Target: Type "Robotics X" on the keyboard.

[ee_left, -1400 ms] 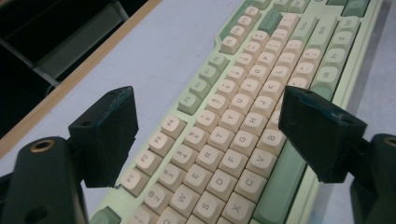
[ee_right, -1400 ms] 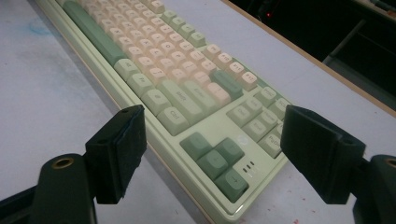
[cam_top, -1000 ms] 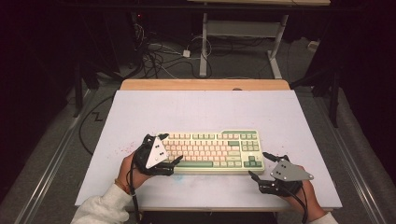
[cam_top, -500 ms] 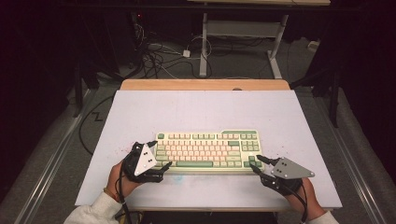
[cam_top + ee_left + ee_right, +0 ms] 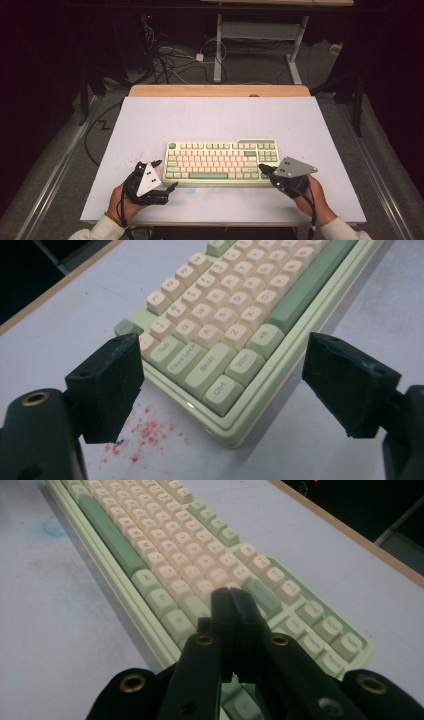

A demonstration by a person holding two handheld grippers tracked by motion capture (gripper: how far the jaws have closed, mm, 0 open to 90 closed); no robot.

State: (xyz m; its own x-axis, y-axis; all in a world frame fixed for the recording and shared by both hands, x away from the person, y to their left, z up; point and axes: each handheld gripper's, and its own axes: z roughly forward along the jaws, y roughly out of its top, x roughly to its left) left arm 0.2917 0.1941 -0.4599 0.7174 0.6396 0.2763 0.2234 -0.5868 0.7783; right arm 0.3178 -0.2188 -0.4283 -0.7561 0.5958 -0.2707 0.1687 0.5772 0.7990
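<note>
High view: the keyboard (image 5: 221, 162) lies crosswise on the desk (image 5: 215, 120), left gripper (image 5: 160, 175) off its near-left corner, right gripper (image 5: 264, 170) touching its right end. Left gripper view: fingers (image 5: 107, 385) spread, empty, corner ahead. Right gripper view: fingers (image 5: 232, 612) clenched over right-hand keys.

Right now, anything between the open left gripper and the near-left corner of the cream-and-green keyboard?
Nothing visible. The left gripper has its jaws spread, and the cream-and-green mechanical keyboard lies straight ahead of them. Bare white tabletop with faint red specks lies in between.
</note>
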